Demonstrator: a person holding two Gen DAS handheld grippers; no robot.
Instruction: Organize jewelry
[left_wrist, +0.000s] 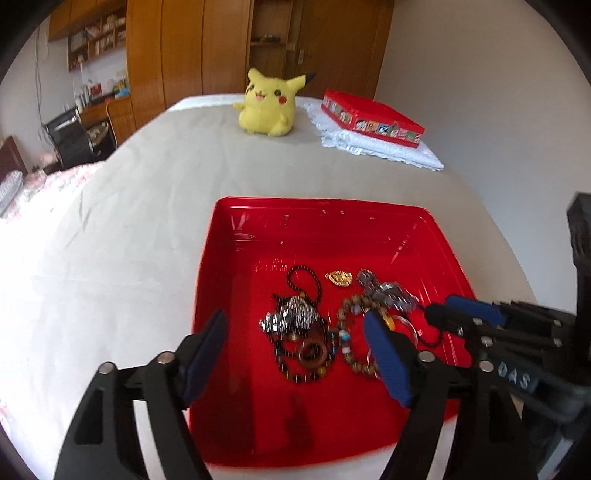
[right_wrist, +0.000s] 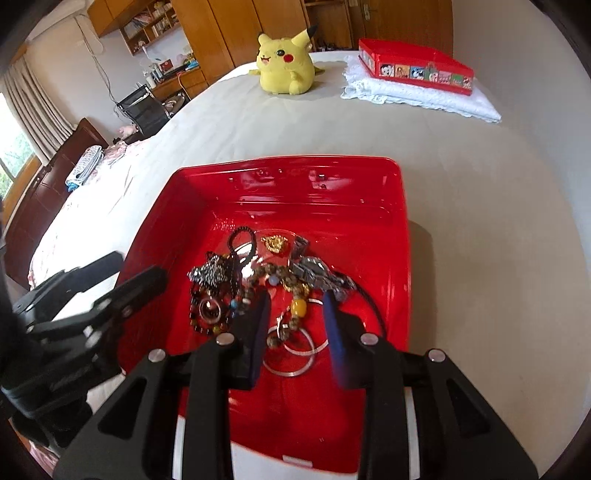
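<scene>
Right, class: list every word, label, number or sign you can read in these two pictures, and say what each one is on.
"DAS": white letters on the black body of the right hand-held gripper, seen from the left camera; more letters may be hidden.
Red box by the yellow plush toy: cartoon pictures along its side, no readable words.
Red tray: no readable text.

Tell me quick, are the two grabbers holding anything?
Left gripper: open, holding nothing, above the red tray.
Right gripper: open, nothing pinched, over the jewelry.
</scene>
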